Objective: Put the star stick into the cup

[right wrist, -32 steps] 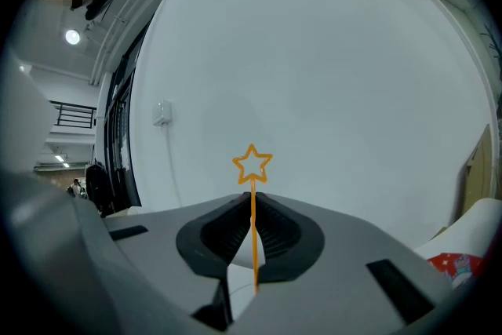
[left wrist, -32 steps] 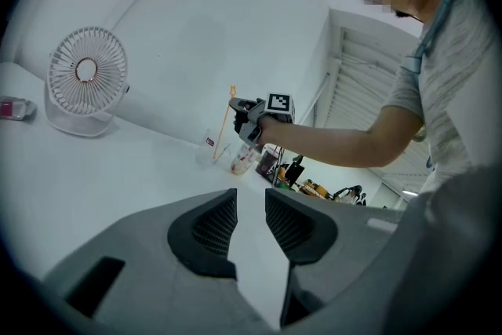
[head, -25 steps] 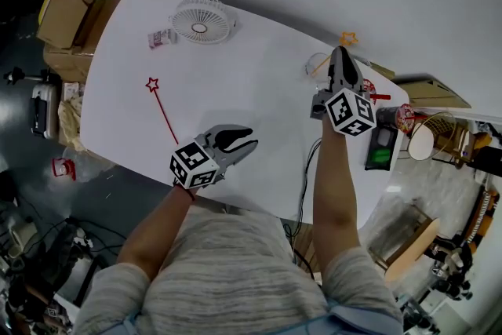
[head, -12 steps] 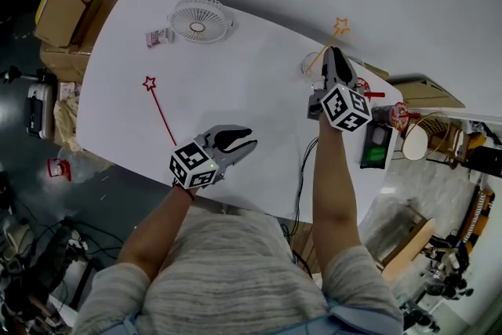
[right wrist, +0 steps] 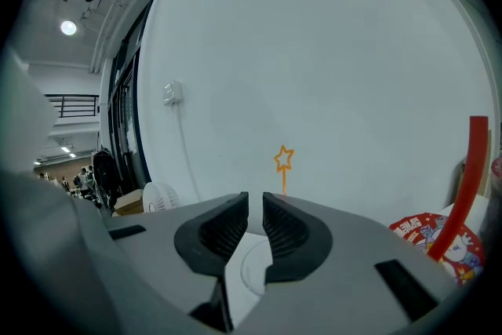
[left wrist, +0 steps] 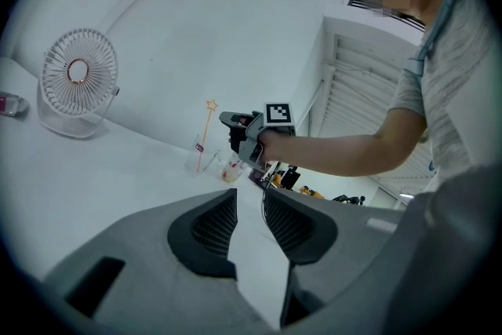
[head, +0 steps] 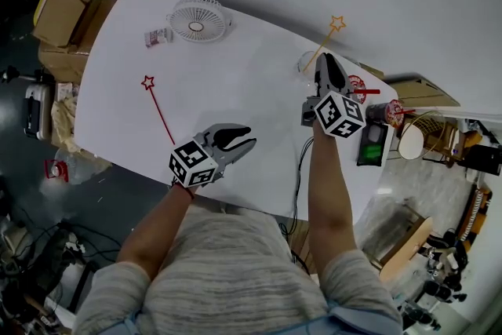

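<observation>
**Already in the cup: the orange star stick, just past the right fingers**

Now the orange star stick (head: 322, 45) stands tilted in the clear cup (head: 305, 63), its thin stem leaning away and its outline star topping it. The cup sits just beyond the tips of the right gripper (head: 324, 60), slightly to their left. In the right gripper view the star (right wrist: 283, 159) rises past the right-hand finger, not in the gap. That gripper's ribbed dark fingers (right wrist: 223, 230) stand a narrow slit apart with nothing between them (only white wall and tabletop show through).

The left gripper (head: 250, 137) hangs over the near edge of the white table (head: 243, 78), well apart from the cup. Its fingers (left wrist: 208, 235) are likewise a little apart and empty. A second stick, the red star stick (head: 161, 111), lies flat on the table to the left of those fingers, star end farthest from the person. Beyond it a round white wire-grille fan (head: 199, 20) stands near the far edge.
</observation>
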A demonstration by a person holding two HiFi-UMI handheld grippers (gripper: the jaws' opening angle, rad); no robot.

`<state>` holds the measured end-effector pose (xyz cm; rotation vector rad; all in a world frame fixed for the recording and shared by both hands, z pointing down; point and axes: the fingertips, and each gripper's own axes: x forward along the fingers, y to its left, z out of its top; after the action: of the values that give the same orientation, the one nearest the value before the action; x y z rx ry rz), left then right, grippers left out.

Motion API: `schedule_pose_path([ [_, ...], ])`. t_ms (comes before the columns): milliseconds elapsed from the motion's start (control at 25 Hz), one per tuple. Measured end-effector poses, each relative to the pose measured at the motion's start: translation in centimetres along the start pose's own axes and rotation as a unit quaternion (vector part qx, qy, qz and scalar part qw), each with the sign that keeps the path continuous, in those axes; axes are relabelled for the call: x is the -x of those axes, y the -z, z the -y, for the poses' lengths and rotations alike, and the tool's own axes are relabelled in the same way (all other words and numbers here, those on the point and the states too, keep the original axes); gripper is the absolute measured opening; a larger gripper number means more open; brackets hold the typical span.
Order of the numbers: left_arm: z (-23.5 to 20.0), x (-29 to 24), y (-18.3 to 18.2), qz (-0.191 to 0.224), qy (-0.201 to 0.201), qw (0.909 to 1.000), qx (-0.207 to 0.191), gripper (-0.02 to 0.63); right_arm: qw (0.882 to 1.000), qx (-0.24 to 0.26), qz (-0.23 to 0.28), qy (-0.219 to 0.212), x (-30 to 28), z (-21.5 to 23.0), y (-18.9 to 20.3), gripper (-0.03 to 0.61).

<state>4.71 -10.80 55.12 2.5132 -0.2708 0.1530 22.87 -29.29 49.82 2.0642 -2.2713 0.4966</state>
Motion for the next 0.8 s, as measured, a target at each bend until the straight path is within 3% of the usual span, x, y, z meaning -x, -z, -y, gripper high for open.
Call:
schedule_pose_path([
  [800, 1.3, 0.6, 0.0, 0.010, -0.003, 0.9999, -0.009, 0.121, 0.999, -0.013, -0.006, -0.034, 5.4, -5.2, 1.6, 0.023],
])
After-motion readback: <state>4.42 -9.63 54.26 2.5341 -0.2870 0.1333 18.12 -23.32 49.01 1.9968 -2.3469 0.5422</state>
